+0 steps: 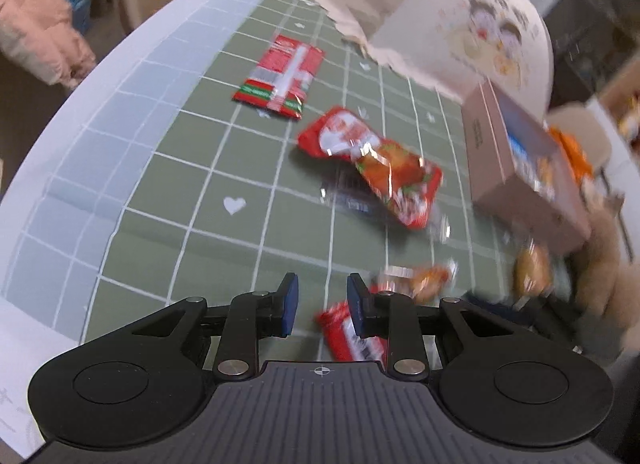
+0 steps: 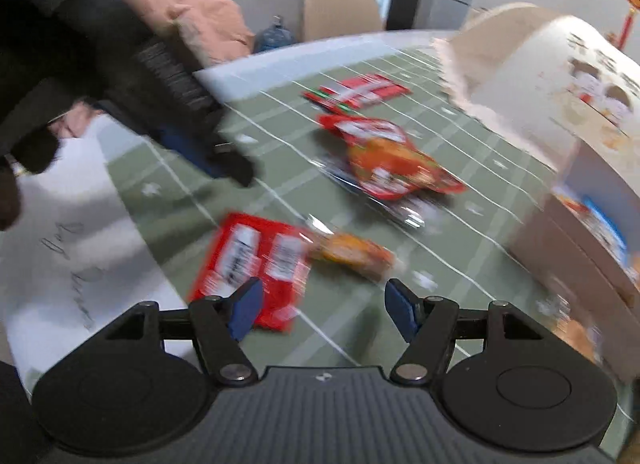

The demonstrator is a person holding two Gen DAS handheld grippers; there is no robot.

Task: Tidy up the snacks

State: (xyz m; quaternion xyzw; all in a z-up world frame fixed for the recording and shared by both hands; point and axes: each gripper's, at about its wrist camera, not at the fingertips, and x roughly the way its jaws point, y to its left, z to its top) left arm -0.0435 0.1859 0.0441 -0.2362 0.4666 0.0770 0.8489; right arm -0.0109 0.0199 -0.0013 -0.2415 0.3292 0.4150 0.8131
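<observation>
Nearest of all, the left tongs (image 1: 322, 296) hang over the green checked tabletop (image 1: 192, 191) with their blue pads a narrow gap apart and nothing pinched between them; a red snack packet (image 1: 340, 332) lies flat just beneath, on the cloth and not gripped. The right tongs (image 2: 324, 304) stand wider, released and empty too, hovering above the same red packet, which here looks like a pair joined side by side, with a small orange-wrapped snack (image 2: 352, 252) just beside it.

Further out, a large red and orange bag (image 1: 372, 163) rests on a dark packet near the middle, and a flat red wrapper with green stripes (image 1: 280, 77) lies beyond it, well apart. A paper bag with cartoon figures (image 1: 472, 27) sits on its side at the right edge, mouth open toward the snacks, with a pinkish-brown carton (image 1: 520, 171) next to it.

As I judge it, the sorting has hardly started: the loose snacks lie scattered on the cloth, and I cannot see whether anything is in the bag. Every packet in view seems left to gather.
</observation>
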